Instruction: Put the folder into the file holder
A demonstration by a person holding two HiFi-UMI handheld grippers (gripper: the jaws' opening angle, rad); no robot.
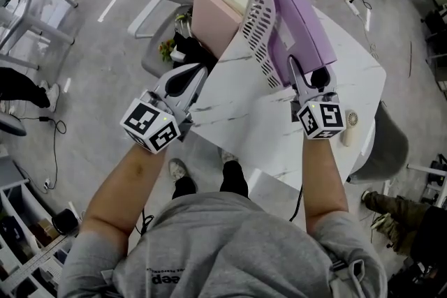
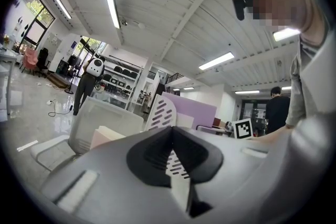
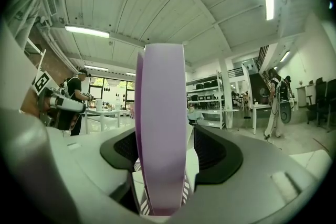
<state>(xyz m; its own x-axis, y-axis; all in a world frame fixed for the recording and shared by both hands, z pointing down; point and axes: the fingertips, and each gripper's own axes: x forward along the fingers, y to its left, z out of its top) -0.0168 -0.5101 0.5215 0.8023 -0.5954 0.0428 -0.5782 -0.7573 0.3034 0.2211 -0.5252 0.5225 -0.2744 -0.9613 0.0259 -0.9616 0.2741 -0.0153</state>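
Since the purple folder already stands inside the white perforated file holder, straight ahead of the right gripper, the step in hand looks like the release and the pull-away. The folder's near edge rises between that gripper's jaws, which are spread wide. In the right gripper view a gap shows between the folder and the right-hand pad, while the left-hand pad sits just beside it, and contact there cannot be ruled out.

To finish well, the right gripper should probably back straight out along the folder's own line, with no twist. A sideways drag from that near pad could pull the folder back up or tip the holder. The holder and folder lean away from the gripper, so a slow retreat seems wiser than a quick one.

The left gripper hovers to the left of the right one, at the near edge of the marble bench. Its jaws are together and empty. It points towards the holder's perforated side and could steady it if the holder rocks.
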